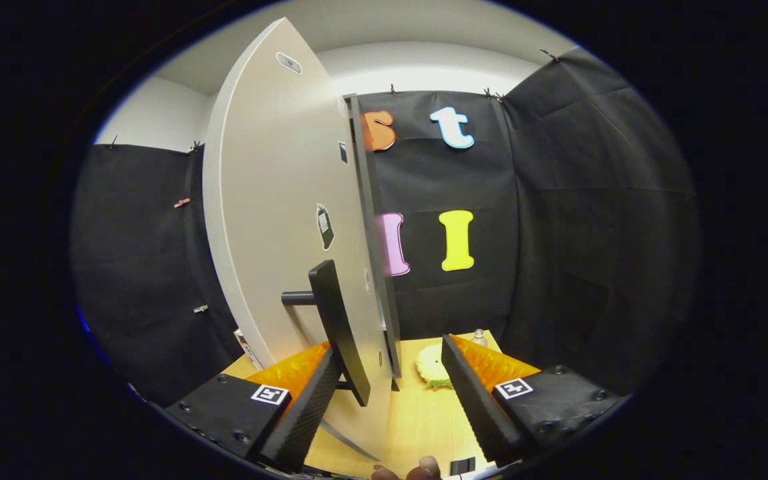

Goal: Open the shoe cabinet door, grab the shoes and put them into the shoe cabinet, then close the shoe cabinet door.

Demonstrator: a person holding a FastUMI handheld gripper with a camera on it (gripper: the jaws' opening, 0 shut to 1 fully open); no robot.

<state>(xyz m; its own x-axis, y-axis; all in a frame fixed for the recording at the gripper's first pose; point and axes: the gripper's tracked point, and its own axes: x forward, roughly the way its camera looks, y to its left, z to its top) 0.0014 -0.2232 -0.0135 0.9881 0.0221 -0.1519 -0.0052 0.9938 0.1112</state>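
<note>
My gripper (391, 393) is spread wide, holding nothing. The cabinet door (277, 200) stands edge-on between my fingers, its long axis vertical, and its dark bar handle (339, 330) runs upright just beside my left finger.

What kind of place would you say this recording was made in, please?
Probably a staged recording booth rather than a home: black cloth walls pinned up around a wooden table, where a white cabinet door with a black handle stands. The tongs are open around that door's edge.
</note>
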